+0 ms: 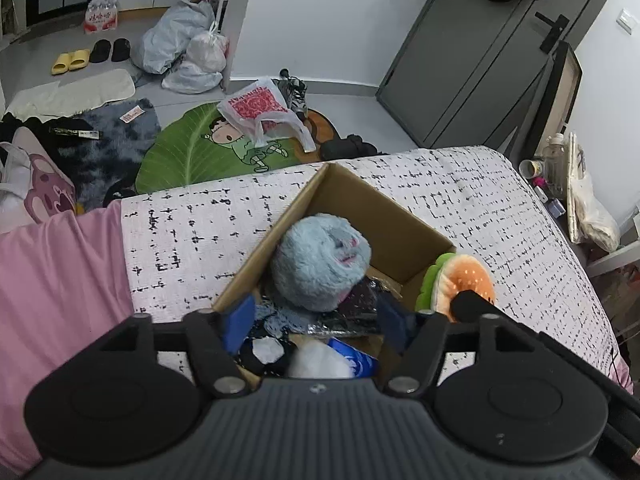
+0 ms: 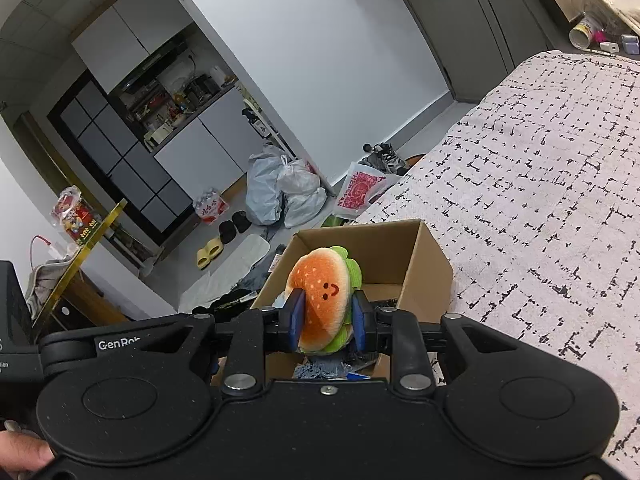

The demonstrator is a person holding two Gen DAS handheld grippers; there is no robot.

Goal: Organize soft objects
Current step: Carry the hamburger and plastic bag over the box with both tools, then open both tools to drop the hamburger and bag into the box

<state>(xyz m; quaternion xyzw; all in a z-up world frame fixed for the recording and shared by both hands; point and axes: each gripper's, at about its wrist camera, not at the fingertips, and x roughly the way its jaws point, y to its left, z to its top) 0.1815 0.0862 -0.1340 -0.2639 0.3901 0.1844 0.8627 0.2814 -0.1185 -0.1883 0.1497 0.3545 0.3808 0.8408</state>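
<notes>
Right gripper [image 2: 326,322] jaws pinched the burger plush [image 2: 323,300]; left gripper [image 1: 316,320] jaws stood spread, empty. Released short of the cardboard box [image 2: 424,264] ahead, it could land on the rim and fall outside.

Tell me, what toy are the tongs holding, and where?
The right tongs squeeze the burger toy by its two flat sides, over the box. The left tongs are open, holding nothing.

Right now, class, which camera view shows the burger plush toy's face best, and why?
The right wrist view: the burger plush toy faces the camera, smile visible, between the right gripper's pads. The left wrist view shows only its side, no face.
</notes>
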